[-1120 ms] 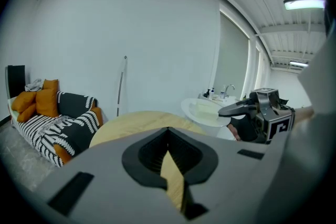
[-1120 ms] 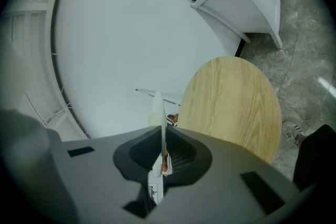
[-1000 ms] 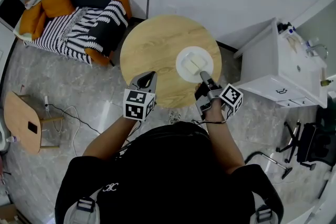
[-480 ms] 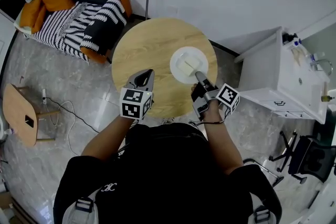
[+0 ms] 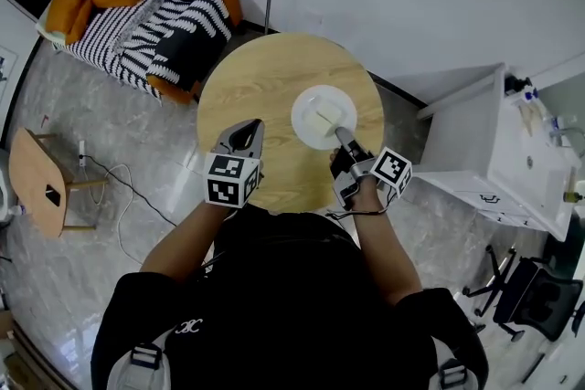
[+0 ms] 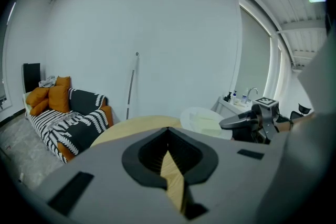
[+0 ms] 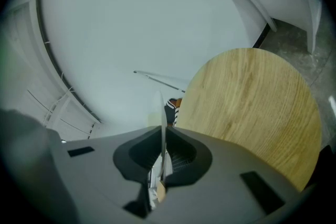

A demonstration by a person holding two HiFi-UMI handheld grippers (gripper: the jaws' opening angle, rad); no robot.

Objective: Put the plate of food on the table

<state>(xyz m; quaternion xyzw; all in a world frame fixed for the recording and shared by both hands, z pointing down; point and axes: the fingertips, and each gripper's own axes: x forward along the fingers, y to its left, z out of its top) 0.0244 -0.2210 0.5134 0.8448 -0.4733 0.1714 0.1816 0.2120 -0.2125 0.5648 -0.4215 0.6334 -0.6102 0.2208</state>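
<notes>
A white plate (image 5: 323, 117) with a pale block of food (image 5: 326, 115) hangs over the right half of the round wooden table (image 5: 265, 78); whether it touches the top cannot be told. My right gripper (image 5: 340, 135) is shut on its near rim. In the right gripper view the plate (image 7: 160, 107) shows edge-on between the jaws of the right gripper (image 7: 163, 131), with the table (image 7: 252, 102) beyond. My left gripper (image 5: 245, 129) hovers over the table's near left edge, jaws together and empty. The left gripper view shows the left gripper (image 6: 168, 131), the plate (image 6: 202, 118) and the right gripper (image 6: 247, 122).
A sofa (image 5: 146, 5) with orange cushions and a striped throw stands at the back left. A small wooden side table (image 5: 41, 183) and a floor cable (image 5: 119, 187) lie to the left. A white cabinet (image 5: 498, 151) stands right of the table, and an office chair (image 5: 530, 297) nearer.
Both grippers have moved a little further in over the table. The plate has gone with the right gripper, still gripped at its rim.
</notes>
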